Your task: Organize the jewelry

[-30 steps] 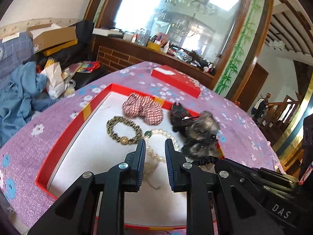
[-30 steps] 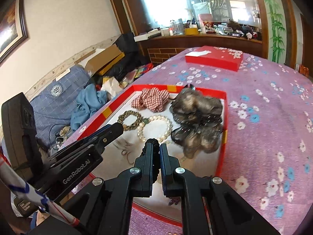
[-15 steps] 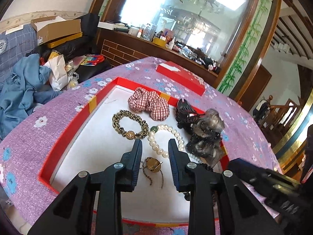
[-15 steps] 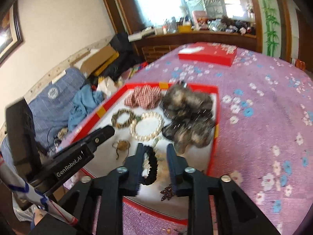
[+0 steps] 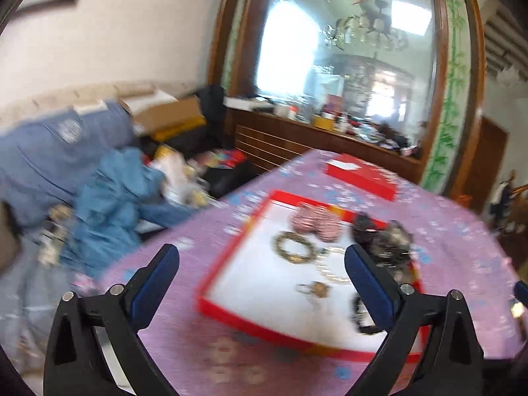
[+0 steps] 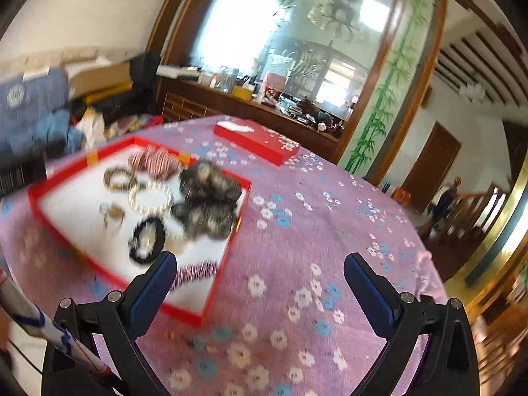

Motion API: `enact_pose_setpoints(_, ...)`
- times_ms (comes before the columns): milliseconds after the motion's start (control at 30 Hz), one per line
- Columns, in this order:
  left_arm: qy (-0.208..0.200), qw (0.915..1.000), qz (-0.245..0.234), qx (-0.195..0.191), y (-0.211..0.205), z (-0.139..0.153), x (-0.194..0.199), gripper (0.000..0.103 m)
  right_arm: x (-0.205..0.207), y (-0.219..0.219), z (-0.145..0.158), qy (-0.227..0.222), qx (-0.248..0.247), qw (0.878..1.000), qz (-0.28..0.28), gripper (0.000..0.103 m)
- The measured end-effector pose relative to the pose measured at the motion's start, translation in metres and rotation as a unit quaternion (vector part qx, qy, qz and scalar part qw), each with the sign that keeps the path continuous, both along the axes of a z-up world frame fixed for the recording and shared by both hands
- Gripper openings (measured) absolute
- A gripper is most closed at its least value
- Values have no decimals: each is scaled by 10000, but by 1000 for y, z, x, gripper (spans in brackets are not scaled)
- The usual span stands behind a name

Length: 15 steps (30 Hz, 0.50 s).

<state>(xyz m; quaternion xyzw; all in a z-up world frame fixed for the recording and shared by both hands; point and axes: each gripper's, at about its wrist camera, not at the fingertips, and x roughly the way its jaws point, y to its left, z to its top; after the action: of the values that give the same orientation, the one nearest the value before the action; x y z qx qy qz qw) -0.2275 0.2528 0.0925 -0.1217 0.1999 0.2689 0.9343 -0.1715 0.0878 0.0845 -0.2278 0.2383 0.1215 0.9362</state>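
Observation:
A red-rimmed white tray (image 5: 231,260) (image 6: 59,184) lies on the purple flowered cloth. In it lie a checked scrunchie (image 6: 153,161), a gold-brown bracelet (image 6: 119,178), a pearl bracelet (image 6: 151,196), a small pendant (image 6: 112,213), a black hair tie (image 6: 147,239), a pink sparkly piece (image 6: 194,272) and dark furry hair clips (image 6: 209,204). My left gripper (image 5: 260,274) is wide open and empty, held back above the tray's near left edge. My right gripper (image 6: 257,280) is wide open and empty, above the cloth to the right of the tray. Both views are blurred.
A closed red box (image 6: 255,140) (image 5: 361,176) lies on the cloth beyond the tray. A wooden sideboard with clutter (image 6: 250,99) and a large mirror stand behind. A sofa with blue clothes (image 5: 109,198) and cardboard boxes is at the left.
Both grippers have opened wide and pulled back from the tray. The black hair tie has left my right gripper and lies in the tray. My right gripper has swung to the right.

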Motion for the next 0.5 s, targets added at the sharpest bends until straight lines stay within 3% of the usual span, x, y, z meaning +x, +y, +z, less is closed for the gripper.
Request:
enact_pose_setpoints(233,438,9961,517,573,-4,10,-21,102,-10,-23,-9,126,253,9996,8,103)
enact_pose_setpoints(500,938,9853,637,1275,-37,7,-13,103,-13,-60,-1,185,786,9967,-47,103)
